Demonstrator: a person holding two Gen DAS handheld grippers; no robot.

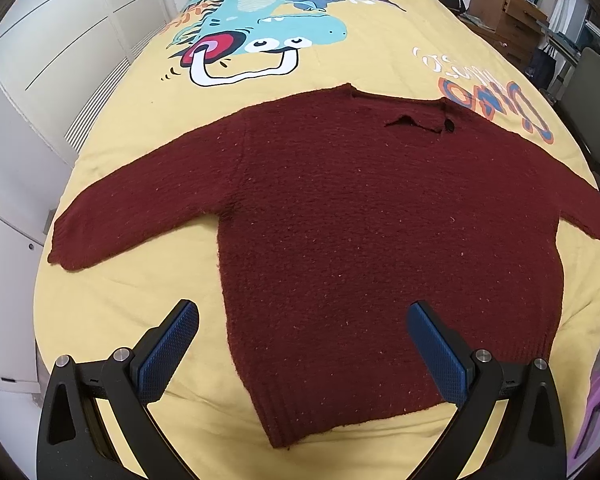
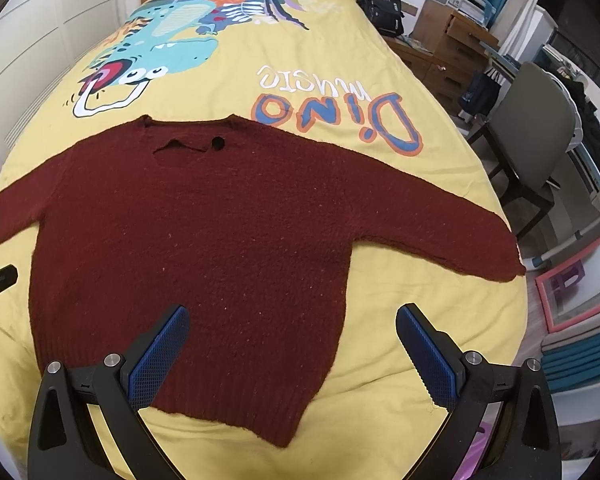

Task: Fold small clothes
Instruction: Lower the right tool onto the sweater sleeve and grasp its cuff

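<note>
Access: bare bedspread on all sides of the sweater

The sweater [image 1: 360, 232] lies flat on the yellow bedspread [image 1: 380, 52], presenting no raised obstruction. Bare fabric lies beyond the collar, under both sleeves and along the hem. A chair [image 2: 536, 136] and wooden drawers [image 2: 448, 40] stand beside the bed's right edge.

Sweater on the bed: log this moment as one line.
stage: pre-fold | sweater: flat, sleeves spread, on yellow bedspread | left gripper: open, above hem | right gripper: open, above hem | holding: nothing
</note>
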